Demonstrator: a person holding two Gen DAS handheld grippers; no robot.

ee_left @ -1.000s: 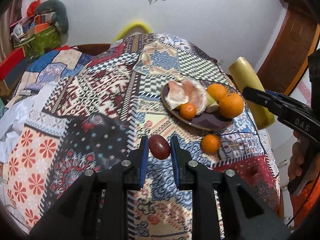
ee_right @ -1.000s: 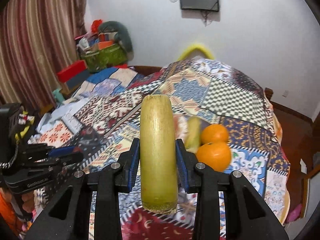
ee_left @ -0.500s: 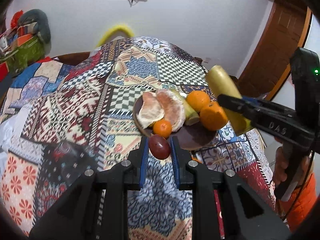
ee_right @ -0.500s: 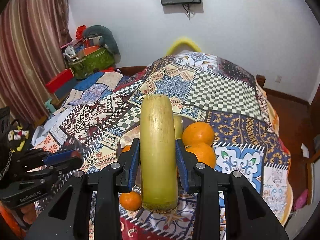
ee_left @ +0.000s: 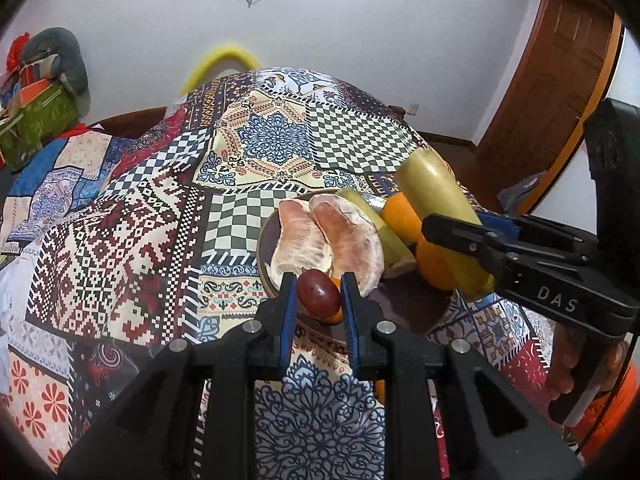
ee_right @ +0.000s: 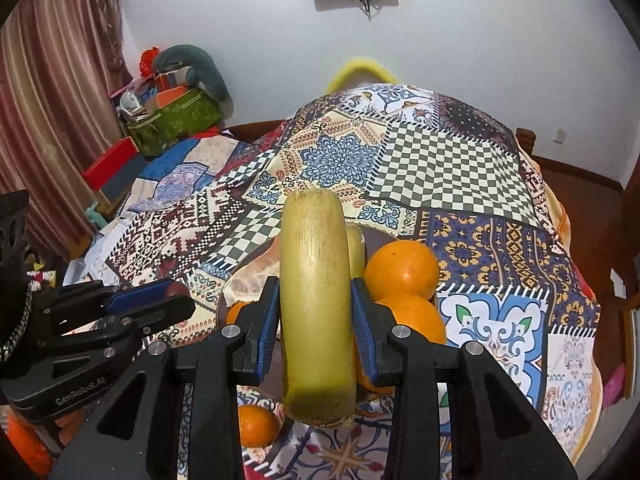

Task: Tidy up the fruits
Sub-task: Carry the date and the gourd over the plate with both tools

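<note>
While both grippers hang over plate (ee_left: 404,312) on patchwork cloth (ee_left: 160,216): left gripper (ee_left: 319,296) clamped on small dark-red fruit (ee_left: 318,298), held above plate's near rim, w/ small orange (ee_left: 334,314) just behind it. Right gripper (ee_right: 316,316) clamped on yellow-green cane piece (ee_right: 314,304), held lengthwise btwn pads, above plate's right side. On plate: peeled pomelo segments (ee_left: 320,240), 2nd cane piece (ee_left: 390,240), two big oranges (ee_right: 402,268). One more orange (ee_right: 256,424) on cloth, near plate edge.
</note>
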